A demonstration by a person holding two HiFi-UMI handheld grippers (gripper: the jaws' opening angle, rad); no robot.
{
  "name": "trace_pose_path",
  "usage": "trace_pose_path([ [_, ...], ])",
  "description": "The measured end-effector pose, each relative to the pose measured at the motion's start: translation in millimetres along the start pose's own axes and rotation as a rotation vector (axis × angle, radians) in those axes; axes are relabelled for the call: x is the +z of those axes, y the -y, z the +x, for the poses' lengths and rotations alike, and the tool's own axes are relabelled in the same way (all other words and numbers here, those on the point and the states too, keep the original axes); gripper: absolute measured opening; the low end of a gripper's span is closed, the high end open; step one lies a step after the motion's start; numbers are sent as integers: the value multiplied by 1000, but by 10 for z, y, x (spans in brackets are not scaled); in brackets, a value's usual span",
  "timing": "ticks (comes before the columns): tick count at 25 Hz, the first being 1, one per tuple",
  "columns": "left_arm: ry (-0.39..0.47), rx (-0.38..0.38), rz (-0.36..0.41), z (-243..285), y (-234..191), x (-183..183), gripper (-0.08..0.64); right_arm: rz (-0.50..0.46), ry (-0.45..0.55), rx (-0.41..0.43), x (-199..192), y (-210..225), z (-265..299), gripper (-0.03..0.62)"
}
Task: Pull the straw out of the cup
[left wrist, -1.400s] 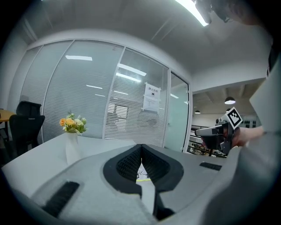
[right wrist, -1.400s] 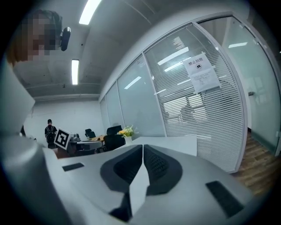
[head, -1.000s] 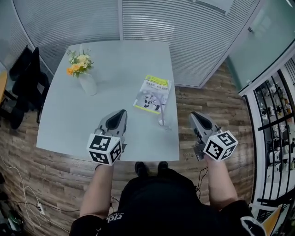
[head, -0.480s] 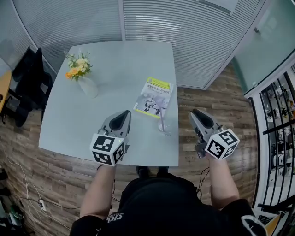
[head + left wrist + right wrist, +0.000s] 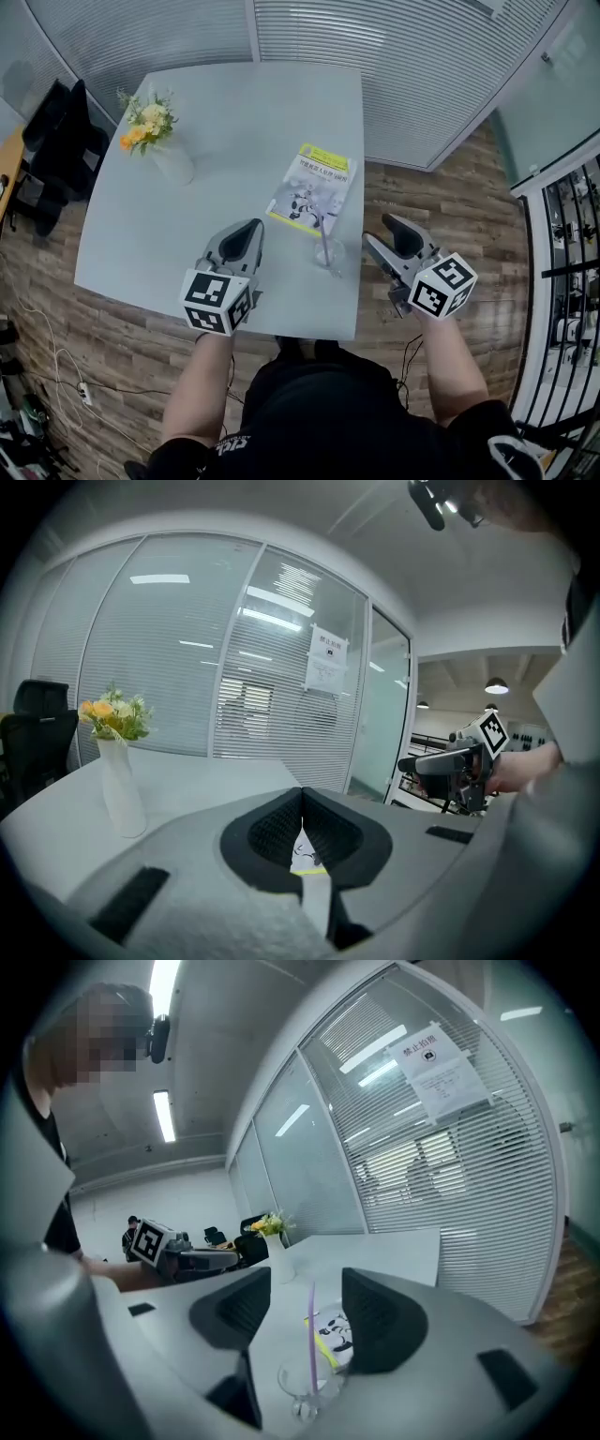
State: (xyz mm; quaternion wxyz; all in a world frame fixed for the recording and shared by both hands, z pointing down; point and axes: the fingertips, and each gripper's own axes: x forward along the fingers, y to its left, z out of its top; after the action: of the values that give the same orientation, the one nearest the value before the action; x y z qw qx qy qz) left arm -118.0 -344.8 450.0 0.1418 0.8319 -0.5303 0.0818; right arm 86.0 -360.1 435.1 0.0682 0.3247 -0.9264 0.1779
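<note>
**Straw not gripped yet: light, thin, easy to crush**

Right gripper: jaws have just been opening and now stand wide. The straw shows in the gap between the two pads, but it is a bit ahead of them and not touched, so nothing is held.

Left gripper: jaws closed together, w/ nothing between them.

Handling, as I judge it: the straw is a thin purple plastic tube, very light and smooth. It bends or flattens if pinched hard and slips if pinched too soft. Best hold is the upper part, above the rim, w/ a gentle grip and a pull along its own line. The cup is small and clear, prob. light too, so it may tip or come up w/ the straw; the left gripper could steady it.

Where, in the head view: the cup stands at approx. 5 o'clock on the table, near the front edge, w/ the straw in it, about upright w/ a small lean. A booklet lies at 12 o'clock of the cup, and a vase at 10 o'clock of the table.

Pose: the right gripper is at 3 o'clock of the cup, near it but apart, about level and aimed at the straw. The left gripper is at 9 o'clock of the cup. Both forearms run back to 6 o'clock.
</note>
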Motion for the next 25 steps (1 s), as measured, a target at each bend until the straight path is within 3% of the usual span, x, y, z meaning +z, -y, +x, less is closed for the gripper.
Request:
trace_pose_path([
  [9,-16,31,-50,170,-79,-235,9,-25,-109,89,-422,53,355,258],
  [25,-42,38,-97,34,-194,-554,8,-24,-260,172,-1159,1,867,262],
])
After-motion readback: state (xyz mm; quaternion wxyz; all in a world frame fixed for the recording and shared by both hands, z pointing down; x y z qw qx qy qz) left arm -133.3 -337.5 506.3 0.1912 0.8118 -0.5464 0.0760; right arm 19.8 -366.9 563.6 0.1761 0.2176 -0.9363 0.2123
